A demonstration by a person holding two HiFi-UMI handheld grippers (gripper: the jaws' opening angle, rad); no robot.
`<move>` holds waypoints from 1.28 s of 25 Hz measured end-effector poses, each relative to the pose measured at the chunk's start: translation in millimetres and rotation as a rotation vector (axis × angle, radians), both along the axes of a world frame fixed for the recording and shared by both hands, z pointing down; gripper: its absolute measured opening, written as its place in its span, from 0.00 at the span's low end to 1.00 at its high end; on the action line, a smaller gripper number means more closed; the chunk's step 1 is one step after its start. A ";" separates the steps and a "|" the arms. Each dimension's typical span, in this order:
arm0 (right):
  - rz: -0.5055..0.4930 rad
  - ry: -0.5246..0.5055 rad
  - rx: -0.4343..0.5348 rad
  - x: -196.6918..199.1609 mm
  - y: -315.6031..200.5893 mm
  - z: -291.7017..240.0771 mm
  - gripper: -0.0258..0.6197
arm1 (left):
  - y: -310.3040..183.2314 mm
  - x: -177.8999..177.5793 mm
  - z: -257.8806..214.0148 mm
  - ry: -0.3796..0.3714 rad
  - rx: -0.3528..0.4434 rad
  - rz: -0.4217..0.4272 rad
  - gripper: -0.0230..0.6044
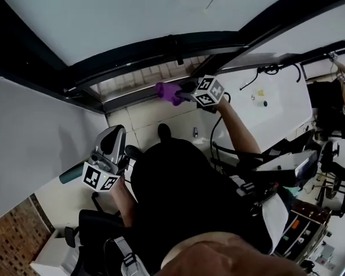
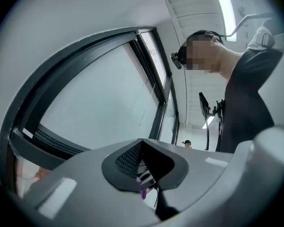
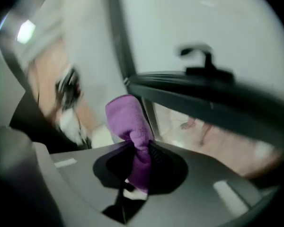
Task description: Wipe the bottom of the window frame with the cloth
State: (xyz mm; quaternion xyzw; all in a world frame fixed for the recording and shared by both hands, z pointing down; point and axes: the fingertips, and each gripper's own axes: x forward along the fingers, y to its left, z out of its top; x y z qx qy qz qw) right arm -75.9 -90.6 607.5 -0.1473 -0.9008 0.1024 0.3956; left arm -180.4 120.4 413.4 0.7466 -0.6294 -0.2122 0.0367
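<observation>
While the right claw point(image 1: 182, 93) clamps the purple cloth point(image 1: 169, 92) at the bottom of the window frame point(image 1: 132, 55), the left claw point(image 1: 116, 135) hangs lower down, near the person's body.

Seen in the right gripper view, the right claw point(image 3: 141, 151) has its jaws closed on the cloth point(image 3: 131, 124). The cloth's bunched upper end sticks out past the tips, just beside the dark frame bar point(image 3: 203, 94) that runs across the view. From the head view, the cloth sits against the lower dark rail point(image 1: 129, 99) under a strip of pale tiles point(image 1: 139, 77), with the person's bare forearm point(image 1: 237, 128) stretched out to it. The left claw point(image 2: 141, 148) points up at the glass pane point(image 2: 99, 103); its jaws are drawn together, their dark pads meeting, well apart from the cloth.
</observation>
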 end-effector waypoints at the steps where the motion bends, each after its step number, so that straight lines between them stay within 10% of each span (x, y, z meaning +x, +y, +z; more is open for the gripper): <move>1: 0.201 -0.100 -0.307 -6.3 5.3 11.3 0.14 | -1.5 1.3 0.0 0.003 -0.004 0.004 0.04; 3: 0.509 -0.319 -0.865 -15.0 14.1 22.9 0.14 | -5.6 4.7 -1.5 0.007 -0.012 0.007 0.04; 5: 0.677 -0.510 -1.057 -18.9 2.3 23.8 0.14 | -12.5 7.6 -2.7 0.001 -0.023 0.009 0.04; 10: 0.813 -0.926 -0.556 -46.8 -68.5 -53.2 0.14 | -22.1 8.1 -3.9 -0.031 -0.058 0.039 0.04; 17: 0.823 -0.909 0.030 -87.3 -113.1 -88.2 0.14 | -33.1 31.8 -5.7 -0.033 -0.085 0.060 0.04; 26: 0.709 -0.948 0.247 -76.6 -102.0 -96.5 0.14 | -37.1 32.1 -5.9 -0.044 -0.111 0.052 0.04; 32: 0.683 -0.951 0.168 -41.0 -75.6 -88.5 0.14 | -54.7 31.9 0.7 -0.043 -0.123 0.103 0.04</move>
